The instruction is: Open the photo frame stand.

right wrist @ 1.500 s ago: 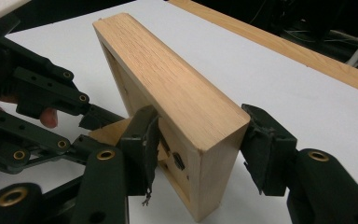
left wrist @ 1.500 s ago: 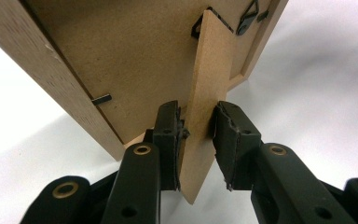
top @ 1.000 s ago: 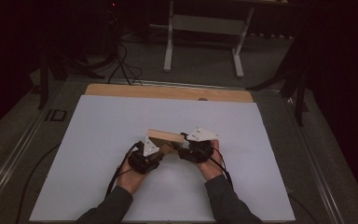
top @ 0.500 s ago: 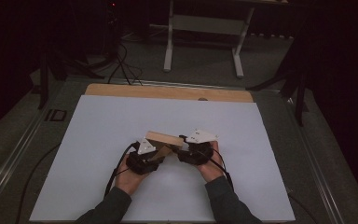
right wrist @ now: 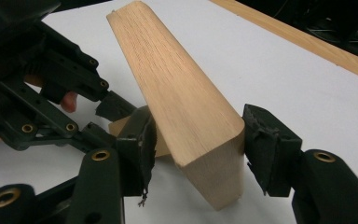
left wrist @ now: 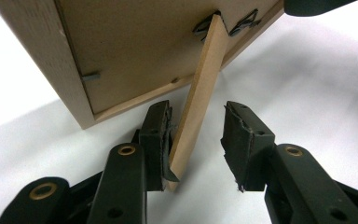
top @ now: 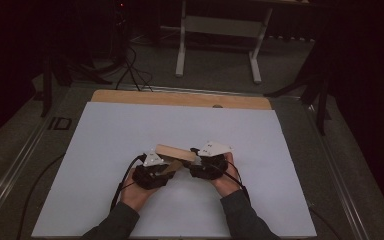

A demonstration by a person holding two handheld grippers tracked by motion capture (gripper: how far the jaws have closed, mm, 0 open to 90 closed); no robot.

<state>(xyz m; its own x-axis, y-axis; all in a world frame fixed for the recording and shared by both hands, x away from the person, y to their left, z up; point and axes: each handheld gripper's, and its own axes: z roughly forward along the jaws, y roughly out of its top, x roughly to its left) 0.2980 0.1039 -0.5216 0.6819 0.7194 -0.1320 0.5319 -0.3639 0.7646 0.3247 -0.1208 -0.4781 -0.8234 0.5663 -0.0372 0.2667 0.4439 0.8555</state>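
A light wooden picture frame [top: 175,151] hangs tilted just above the white sheet, between my two grippers. My right gripper [top: 196,164] is shut on one end of the frame [right wrist: 177,93], a pad [right wrist: 144,144] pressing each side. The left gripper view shows the frame's brown back [left wrist: 135,46] with its thin fold-out stand [left wrist: 200,98] swung away from it. My left gripper [left wrist: 196,112] is open around that stand: one pad [left wrist: 156,135] touches it, the other stands apart. The left gripper [right wrist: 107,105] also appears in the right gripper view, just under the frame.
The white sheet [top: 130,130] covers the table, with a bare wooden strip [top: 180,98] along the far edge. Beyond the table lie a dark floor, cables [top: 130,65] and the white legs of a stand [top: 182,45]. Both forearms enter from the bottom.
Both hands and the frame have drifted slightly toward the person. The grips look unchanged.
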